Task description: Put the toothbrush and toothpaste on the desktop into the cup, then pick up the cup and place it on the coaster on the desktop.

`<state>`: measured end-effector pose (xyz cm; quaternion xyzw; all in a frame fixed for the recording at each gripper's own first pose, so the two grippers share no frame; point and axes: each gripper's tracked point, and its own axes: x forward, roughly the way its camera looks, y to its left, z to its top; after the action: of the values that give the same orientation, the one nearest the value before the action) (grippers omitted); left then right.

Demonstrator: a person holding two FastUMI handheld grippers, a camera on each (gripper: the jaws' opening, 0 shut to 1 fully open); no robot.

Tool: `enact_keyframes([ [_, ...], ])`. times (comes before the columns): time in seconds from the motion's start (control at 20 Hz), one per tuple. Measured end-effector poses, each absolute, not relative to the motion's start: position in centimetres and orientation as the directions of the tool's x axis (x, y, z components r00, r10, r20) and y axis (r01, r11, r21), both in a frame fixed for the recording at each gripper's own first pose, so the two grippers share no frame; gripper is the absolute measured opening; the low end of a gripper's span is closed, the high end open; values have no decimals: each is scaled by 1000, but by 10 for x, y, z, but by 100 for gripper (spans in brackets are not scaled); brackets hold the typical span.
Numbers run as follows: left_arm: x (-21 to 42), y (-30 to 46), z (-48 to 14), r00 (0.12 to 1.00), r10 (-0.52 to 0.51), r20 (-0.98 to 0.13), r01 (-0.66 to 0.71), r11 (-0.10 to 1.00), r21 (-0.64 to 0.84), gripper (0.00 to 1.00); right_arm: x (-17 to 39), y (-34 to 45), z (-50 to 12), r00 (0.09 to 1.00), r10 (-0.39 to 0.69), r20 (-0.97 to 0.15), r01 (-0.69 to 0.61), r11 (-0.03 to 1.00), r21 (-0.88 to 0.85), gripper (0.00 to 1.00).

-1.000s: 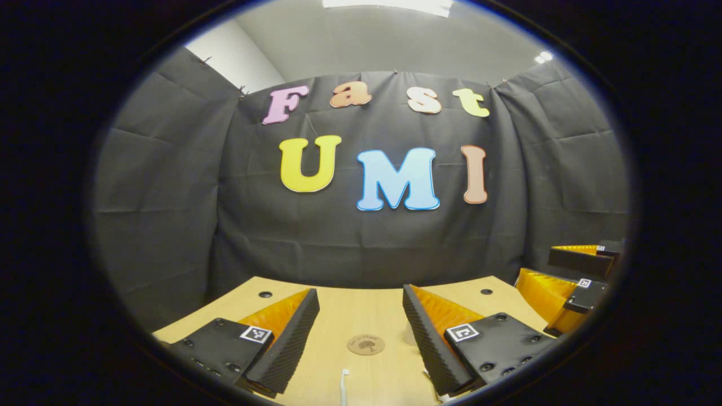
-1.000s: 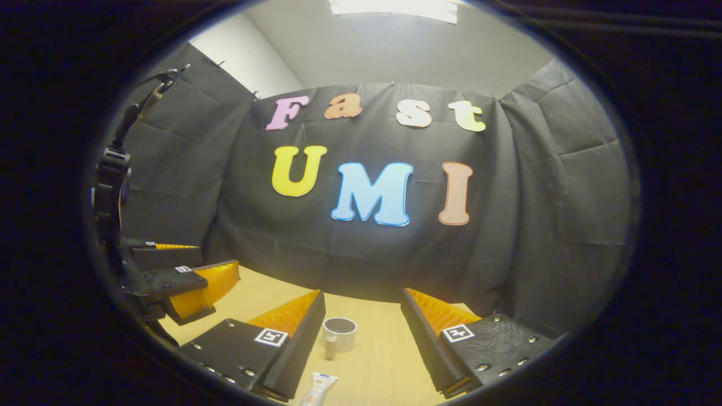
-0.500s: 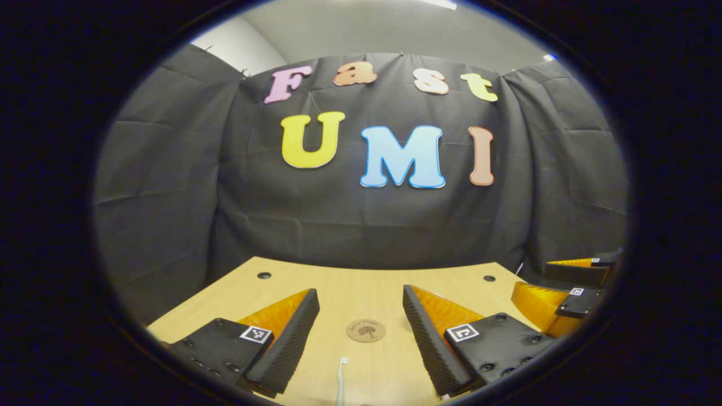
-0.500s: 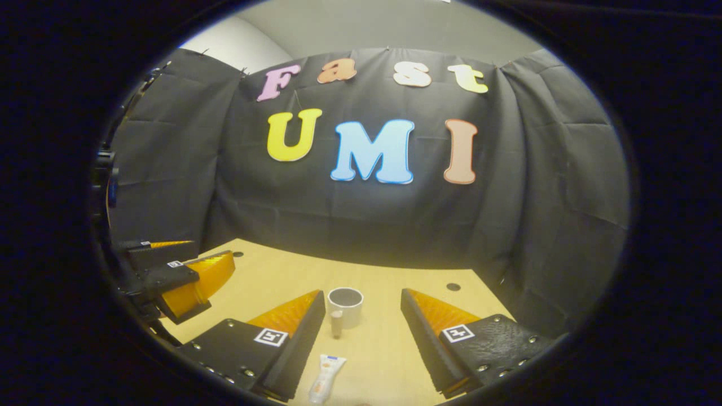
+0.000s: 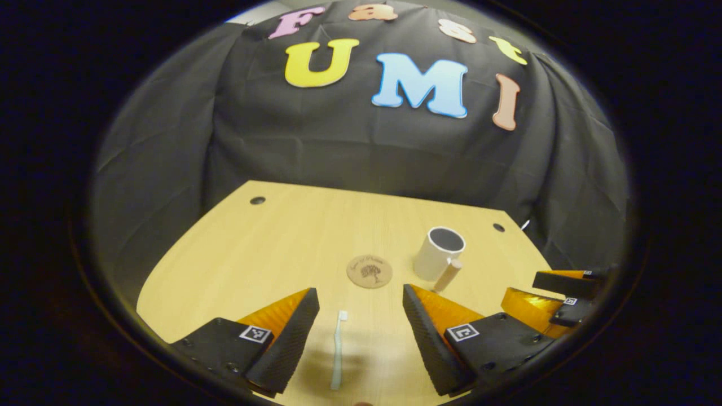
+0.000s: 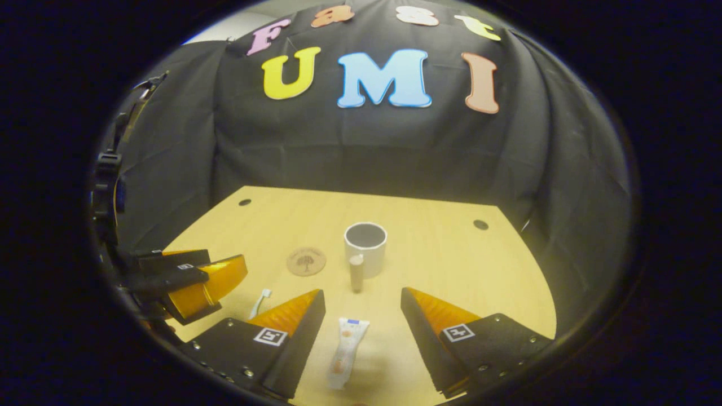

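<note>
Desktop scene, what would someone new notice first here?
Probably the white cup standing upright near the middle of the wooden desktop, with the round coaster apart to its left. Nearer, the toothpaste lies flat between the open right gripper fingers, and the toothbrush lies between the open left gripper fingers.

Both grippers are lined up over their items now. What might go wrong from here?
1. The toothbrush is thin and lies flat on the desk between the open left gripper fingers; a grasp may slip off it.
2. The toothpaste lies flat between the open right gripper fingers; squeezing the soft tube may deform it.
3. The cup stands beside the coaster; both grippers heading there together may collide or tip it.
</note>
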<state>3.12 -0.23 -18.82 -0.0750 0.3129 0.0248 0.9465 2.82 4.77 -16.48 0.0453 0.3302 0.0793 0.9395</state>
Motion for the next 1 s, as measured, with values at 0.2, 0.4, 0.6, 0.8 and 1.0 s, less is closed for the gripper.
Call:
enact_keyframes([
  [0.2,26,1,-231,685,-4,-728,-92,992,-91,99,25,62,-194,670,213,-712,-112,976,186,84],
  [0.4,10,3,-269,530,-27,-848,-70,995,-75,98,18,73,-219,571,236,-786,-92,970,224,89],
  [0.6,0,3,-305,403,-44,-914,-68,995,-77,100,12,77,-243,465,235,-854,-60,970,235,85],
  [0.8,-9,2,-326,296,-64,-953,-42,996,-80,99,3,83,-268,349,252,-903,-33,966,257,86],
  [1.0,-15,0,-341,223,-73,-972,-36,996,-83,99,2,83,-283,300,248,-921,-28,967,252,86],
])
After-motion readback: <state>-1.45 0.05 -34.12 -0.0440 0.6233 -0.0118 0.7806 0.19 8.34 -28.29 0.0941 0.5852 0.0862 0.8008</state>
